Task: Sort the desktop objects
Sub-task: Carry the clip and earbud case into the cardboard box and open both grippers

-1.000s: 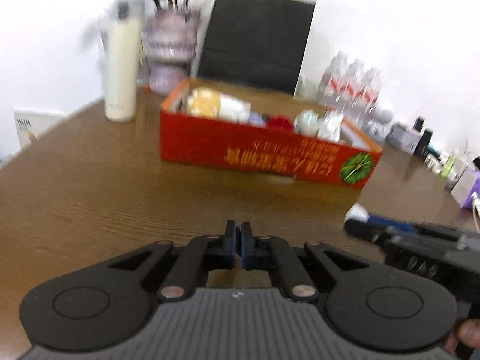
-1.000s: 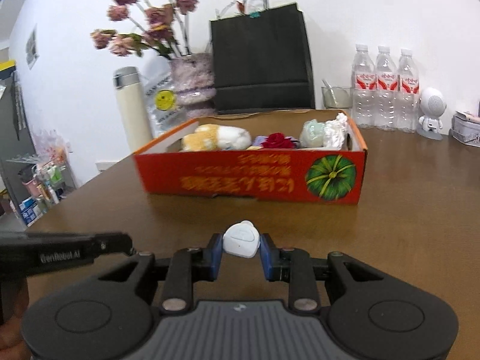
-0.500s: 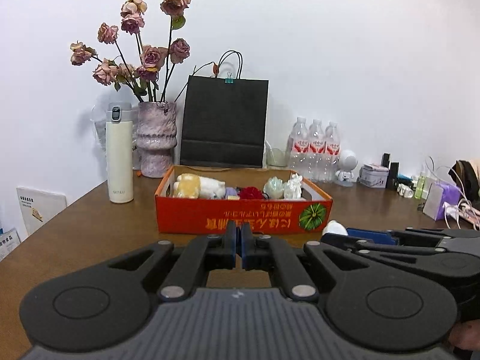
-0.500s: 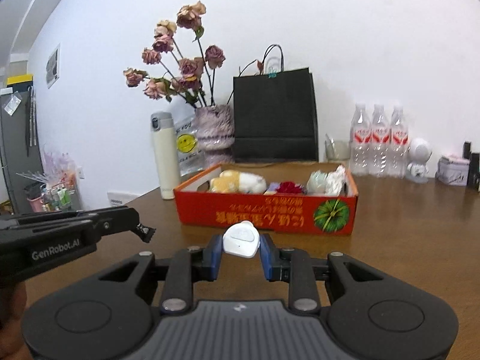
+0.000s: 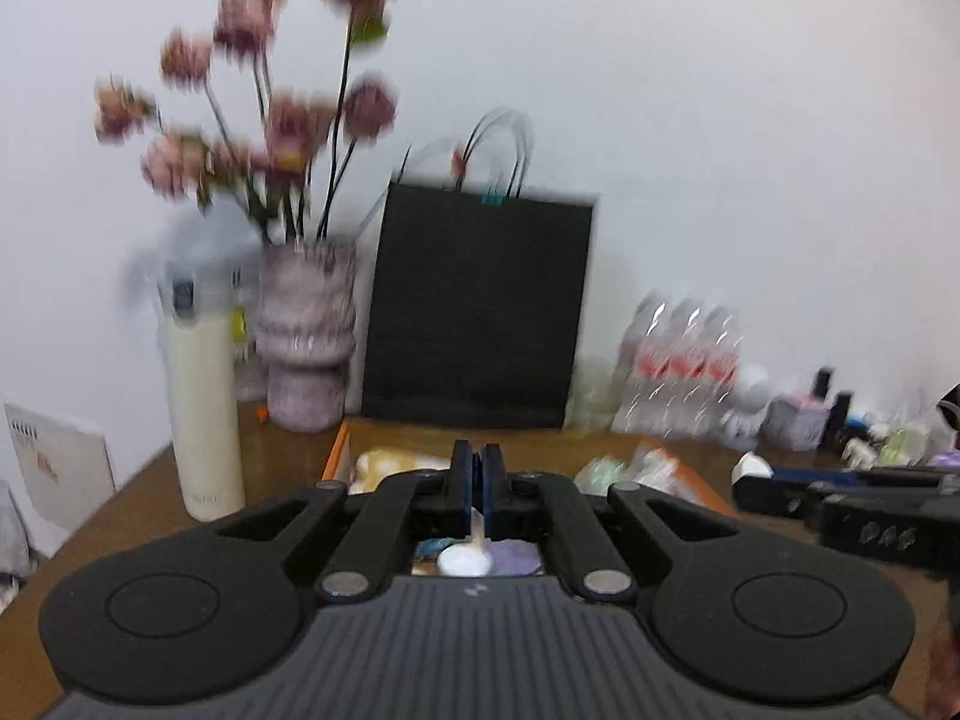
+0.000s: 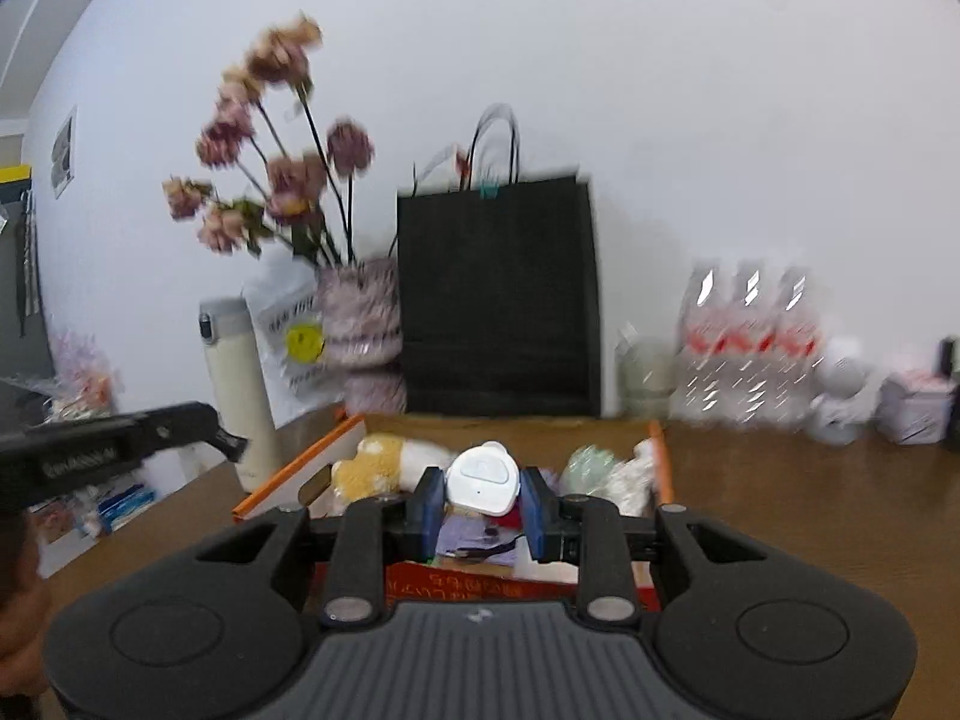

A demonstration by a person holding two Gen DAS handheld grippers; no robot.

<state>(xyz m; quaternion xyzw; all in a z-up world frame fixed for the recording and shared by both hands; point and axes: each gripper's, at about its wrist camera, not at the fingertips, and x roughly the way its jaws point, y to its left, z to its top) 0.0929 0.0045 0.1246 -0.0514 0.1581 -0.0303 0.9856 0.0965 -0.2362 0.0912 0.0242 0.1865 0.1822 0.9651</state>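
My right gripper (image 6: pixel 483 501) is shut on a small white rounded device (image 6: pixel 483 476) and holds it above the open red-orange box (image 6: pixel 294 469). Inside the box lie a yellow and white plush (image 6: pixel 384 468), a pale green item (image 6: pixel 591 461) and a purple item (image 6: pixel 474 540). My left gripper (image 5: pixel 478 471) is shut with nothing in it, and it also hangs over the box (image 5: pixel 333 457). It shows as a dark bar at the left of the right wrist view (image 6: pixel 231 443). In the left wrist view the white device (image 5: pixel 753 467) shows at the right.
Behind the box, against the wall, stand a cream flask (image 5: pixel 201 420), a vase of pink flowers (image 5: pixel 306 336), a black paper bag (image 5: pixel 480 306) and three water bottles (image 6: pixel 750 348). Small items (image 5: pixel 798 417) crowd the brown table (image 6: pixel 810 510) at the far right.
Both grippers have risen and moved forward, from in front of the box to above it. The right one still grips the white device; the left one stays shut.
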